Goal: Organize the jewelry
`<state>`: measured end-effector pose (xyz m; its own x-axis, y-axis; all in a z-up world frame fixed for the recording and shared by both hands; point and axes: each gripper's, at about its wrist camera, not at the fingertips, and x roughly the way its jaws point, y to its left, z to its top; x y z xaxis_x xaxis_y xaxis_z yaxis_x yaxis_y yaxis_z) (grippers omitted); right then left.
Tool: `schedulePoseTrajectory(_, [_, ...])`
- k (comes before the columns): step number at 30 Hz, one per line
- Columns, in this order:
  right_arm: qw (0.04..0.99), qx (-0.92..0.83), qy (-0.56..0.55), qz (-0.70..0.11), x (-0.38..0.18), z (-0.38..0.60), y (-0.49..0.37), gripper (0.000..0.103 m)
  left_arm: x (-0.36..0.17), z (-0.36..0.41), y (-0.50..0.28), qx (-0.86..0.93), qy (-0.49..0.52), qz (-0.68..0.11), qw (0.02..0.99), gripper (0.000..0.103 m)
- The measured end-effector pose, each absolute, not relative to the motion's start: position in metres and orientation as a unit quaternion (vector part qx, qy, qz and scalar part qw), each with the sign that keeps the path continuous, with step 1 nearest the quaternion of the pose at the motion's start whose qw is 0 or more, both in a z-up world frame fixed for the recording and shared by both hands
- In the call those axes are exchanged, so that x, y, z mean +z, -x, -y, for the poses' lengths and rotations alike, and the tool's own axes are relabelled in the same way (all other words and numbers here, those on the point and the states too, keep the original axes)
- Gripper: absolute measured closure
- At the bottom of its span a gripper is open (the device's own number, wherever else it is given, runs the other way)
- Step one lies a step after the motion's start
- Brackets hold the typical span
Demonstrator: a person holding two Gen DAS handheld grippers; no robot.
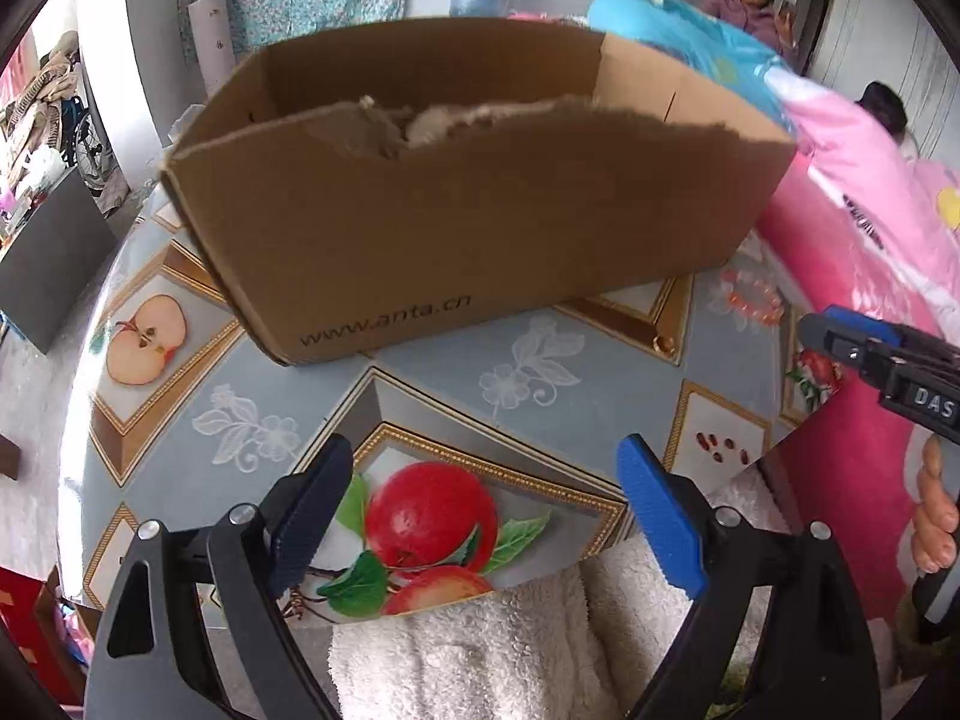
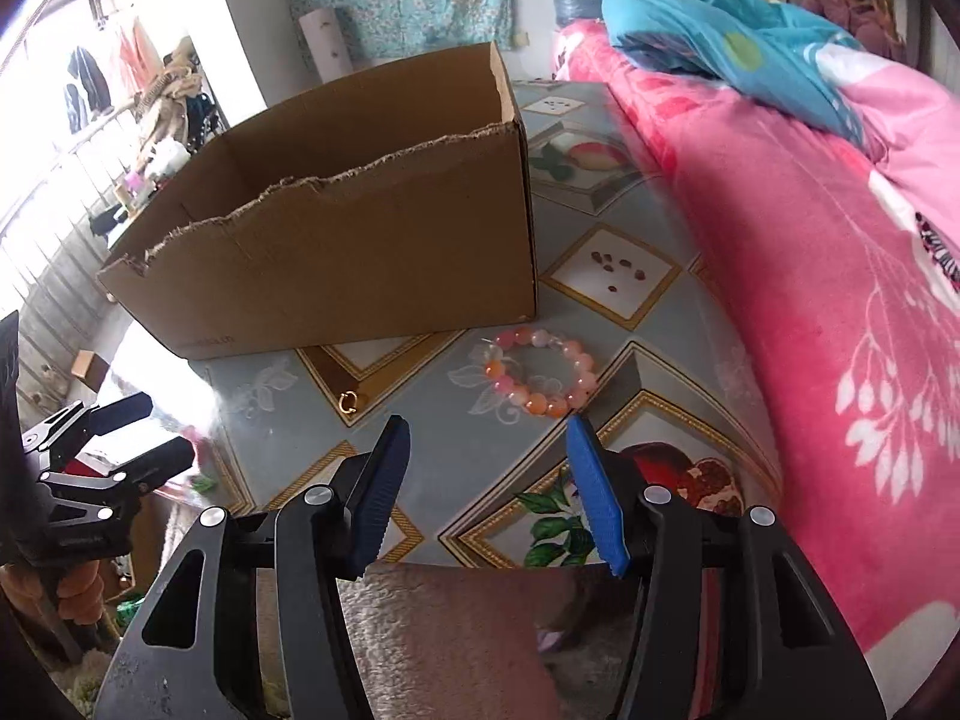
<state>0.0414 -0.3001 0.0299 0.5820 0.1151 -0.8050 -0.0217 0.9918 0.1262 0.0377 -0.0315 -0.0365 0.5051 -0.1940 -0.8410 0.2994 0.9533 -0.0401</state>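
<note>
You hold both tongs empty and parted, the right tongs [image 2: 486,492] just short of the bead bracelet [image 2: 534,369] lying on the surface [image 2: 480,456] beside the cardboard box [image 2: 360,264], left tongs [image 1: 486,516] waiting wider.

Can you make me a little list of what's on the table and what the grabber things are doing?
Table: round, fruit-print cover
Box: open brown cardboard box, torn top edge
Bracelet: pink and orange bead bracelet, on the table by the box
Ring: small gold ring, near the box
Left gripper: open, holding nothing
Right gripper: open, empty, pointing toward the bracelet
</note>
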Motion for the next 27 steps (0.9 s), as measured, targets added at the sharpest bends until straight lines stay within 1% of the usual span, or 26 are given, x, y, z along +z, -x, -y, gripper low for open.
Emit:
schedulePoseTrajectory(1, [0.889, 0.034, -0.044, -0.454, 0.029, 0.299, -0.041, 0.047, -0.041, 0.036, -0.042, -0.135, -0.061, -0.483, 0.863, 0.016])
schedulePoseTrajectory(2, [0.891, 0.031, -0.037, -0.452, 0.028, 0.298, -0.042, 0.042, -0.046, 0.039, -0.045, -0.129, -0.066, -0.486, 0.862, 0.016])
schedulePoseTrajectory(3, [0.892, 0.029, -0.031, -0.45, 0.028, 0.297, -0.041, 0.039, -0.048, 0.042, -0.049, -0.121, -0.069, -0.488, 0.861, 0.016])
schedulePoseTrajectory(10, [0.884, 0.03, -0.018, -0.465, 0.015, 0.293, -0.047, 0.034, -0.058, 0.05, -0.062, -0.094, -0.07, -0.498, 0.859, 0.014])
schedulePoseTrajectory(13, [0.877, 0.034, -0.018, -0.48, 0.008, 0.292, -0.051, 0.03, -0.06, 0.054, -0.066, -0.084, -0.071, -0.498, 0.86, 0.01])
schedulePoseTrajectory(15, [0.873, 0.031, -0.009, -0.487, 0.003, 0.291, -0.053, 0.025, -0.061, 0.056, -0.068, -0.076, -0.071, -0.497, 0.861, 0.006])
schedulePoseTrajectory(19, [0.865, 0.034, -0.001, -0.501, -0.006, 0.288, -0.057, 0.019, -0.064, 0.053, -0.071, -0.073, -0.06, -0.499, 0.861, 0.005])
schedulePoseTrajectory(21, [0.866, 0.031, 0.014, -0.5, -0.009, 0.286, -0.058, 0.014, -0.064, 0.052, -0.072, -0.071, -0.057, -0.499, 0.862, 0.004])
schedulePoseTrajectory(24, [0.864, 0.032, 0.016, -0.501, -0.01, 0.284, -0.06, 0.009, -0.065, 0.05, -0.071, -0.069, -0.056, -0.497, 0.863, 0.004])
schedulePoseTrajectory(27, [0.862, 0.033, 0.007, -0.506, -0.012, 0.286, -0.061, 0.008, -0.063, 0.048, -0.066, -0.067, -0.056, -0.496, 0.864, 0.004])
